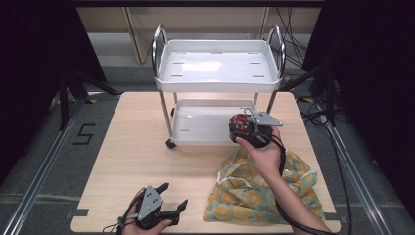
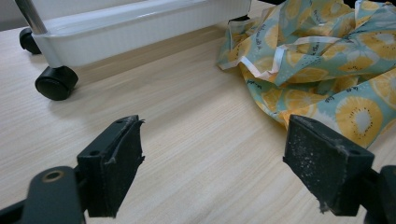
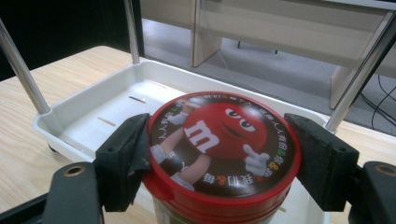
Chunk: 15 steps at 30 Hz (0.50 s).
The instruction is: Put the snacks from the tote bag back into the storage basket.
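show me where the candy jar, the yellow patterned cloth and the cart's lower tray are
candy jar [image 3: 219, 140], right gripper view, on its red printed lid.
patterned cloth [image 1: 254, 196], high view, on its middle folds.
lower tray [image 1: 205, 122], high view, on its bare white floor.

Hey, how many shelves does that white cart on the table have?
2. The upper tray sits between the chrome handles, bare. The lower tray sits just above the table, and the right gripper holds a red-lidded candy jar at its right end.
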Tool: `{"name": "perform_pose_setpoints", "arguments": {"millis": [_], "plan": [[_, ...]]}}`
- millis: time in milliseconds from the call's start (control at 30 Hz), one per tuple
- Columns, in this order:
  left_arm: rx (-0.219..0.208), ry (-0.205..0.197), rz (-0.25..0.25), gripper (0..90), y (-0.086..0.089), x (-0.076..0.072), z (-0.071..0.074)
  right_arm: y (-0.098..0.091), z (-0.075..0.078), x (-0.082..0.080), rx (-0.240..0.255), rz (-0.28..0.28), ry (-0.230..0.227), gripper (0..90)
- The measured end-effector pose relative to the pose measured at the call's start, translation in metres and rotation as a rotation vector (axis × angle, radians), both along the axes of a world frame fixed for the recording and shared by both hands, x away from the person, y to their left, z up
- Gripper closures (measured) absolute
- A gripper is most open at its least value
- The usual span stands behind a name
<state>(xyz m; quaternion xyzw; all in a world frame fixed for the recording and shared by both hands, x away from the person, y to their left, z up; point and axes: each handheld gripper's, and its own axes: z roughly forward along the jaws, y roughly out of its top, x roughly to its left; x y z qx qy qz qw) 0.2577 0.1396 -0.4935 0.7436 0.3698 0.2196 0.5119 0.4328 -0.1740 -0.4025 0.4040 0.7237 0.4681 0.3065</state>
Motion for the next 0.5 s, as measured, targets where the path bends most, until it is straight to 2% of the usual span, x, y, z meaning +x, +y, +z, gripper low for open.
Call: {"name": "perform_pose_setpoints", "arguments": {"millis": [33,133,233,367,500], "plan": [[-0.003,0.002,0.0,18.6,-0.0002,0.0,-0.0001,0.0007,0.0006,-0.0017,0.006,-0.019,0.016,26.8],[0.001,0.0,0.0,18.6,0.0001,-0.0001,0.0,0.0018,-0.0001,-0.0006,0.012,-0.018,0.025,26.9],[0.007,0.0,0.0,18.6,0.0006,-0.0001,0.0003,0.002,-0.001,0.0006,0.008,-0.024,0.01,26.9],[0.0,0.0,0.0,18.6,-0.0001,-0.0001,0.0,0.0025,-0.0014,0.0019,0.008,-0.02,0.012,26.8],[0.026,-0.015,-0.016,18.6,0.0015,0.0006,0.0009,0.0042,-0.0025,0.0031,0.006,-0.026,0.013,26.9]]}}
